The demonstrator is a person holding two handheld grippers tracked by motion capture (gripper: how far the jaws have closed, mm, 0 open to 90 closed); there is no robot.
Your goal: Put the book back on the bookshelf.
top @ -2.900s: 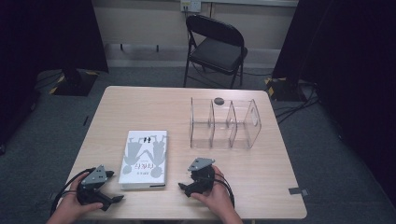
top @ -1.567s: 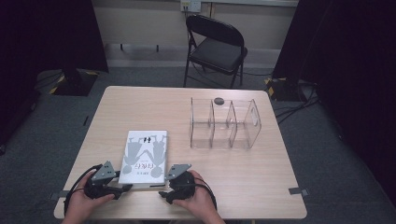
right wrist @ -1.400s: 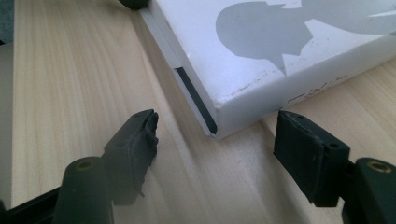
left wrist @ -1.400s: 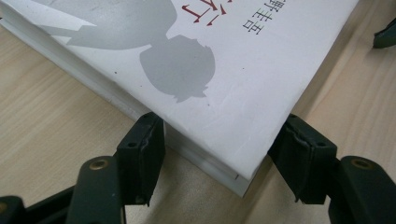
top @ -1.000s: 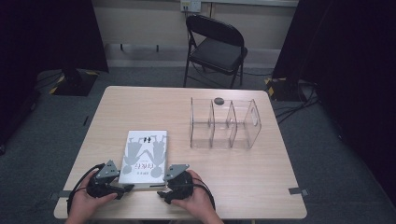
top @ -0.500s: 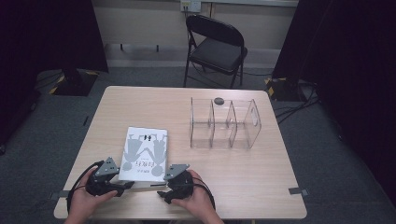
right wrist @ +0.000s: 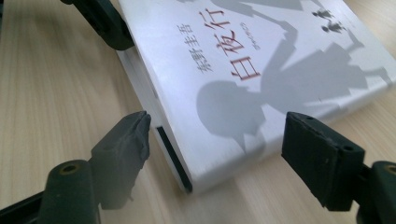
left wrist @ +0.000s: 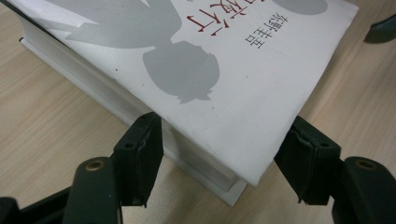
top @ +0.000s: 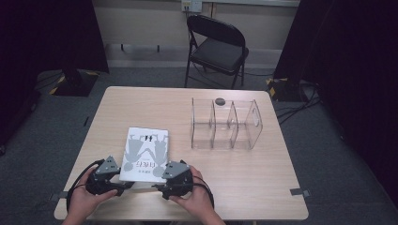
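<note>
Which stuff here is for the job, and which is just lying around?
For the job:
- book
- left claw, open around a near corner of the book
- right claw, open around the other near corner

Just lying about:
- clear rack
- chair
- small dark disc behind the rack

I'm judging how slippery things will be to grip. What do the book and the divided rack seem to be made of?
Book: paper, with a smooth white jacket that looks faintly glossy; the stacked page edges show at its side. Rack: clear plastic, probably acrylic; the table shows straight through its walls and dividers.
</note>
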